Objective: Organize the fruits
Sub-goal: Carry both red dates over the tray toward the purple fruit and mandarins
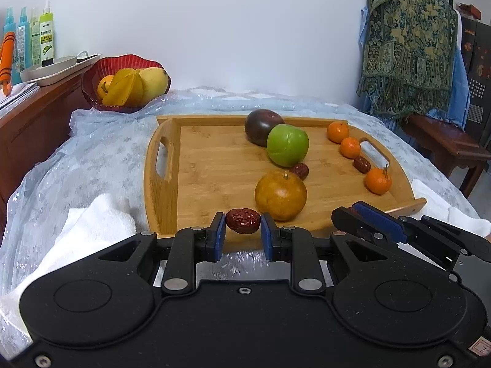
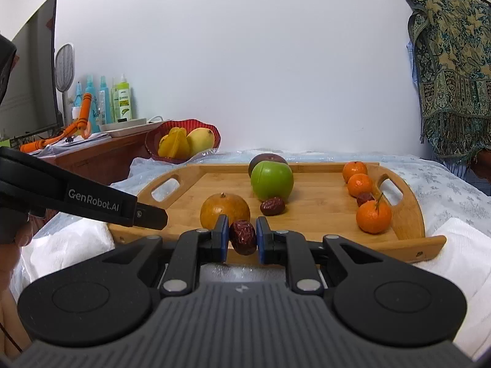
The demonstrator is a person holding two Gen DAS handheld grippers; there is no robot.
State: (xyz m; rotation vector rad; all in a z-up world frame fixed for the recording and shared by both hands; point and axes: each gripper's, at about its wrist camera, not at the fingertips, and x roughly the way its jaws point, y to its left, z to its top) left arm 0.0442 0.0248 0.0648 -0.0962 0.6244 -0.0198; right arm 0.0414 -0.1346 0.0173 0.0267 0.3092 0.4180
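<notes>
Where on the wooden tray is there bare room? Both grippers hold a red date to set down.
The tray's left half is bare, from the left handle slot across to the brown round fruit and green fruit. The right side is crowded: three tangerines and a date line the right handle.

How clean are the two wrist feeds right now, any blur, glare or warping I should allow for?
Left wrist view: sharp, evenly lit, no glare; fisheye bows the wooden tray, corners vignette dark; the left gripper holds a red date in crisp focus. Right wrist view: equally sharp, soft shadows only; same edge warping; the right gripper grips its own date.
</notes>
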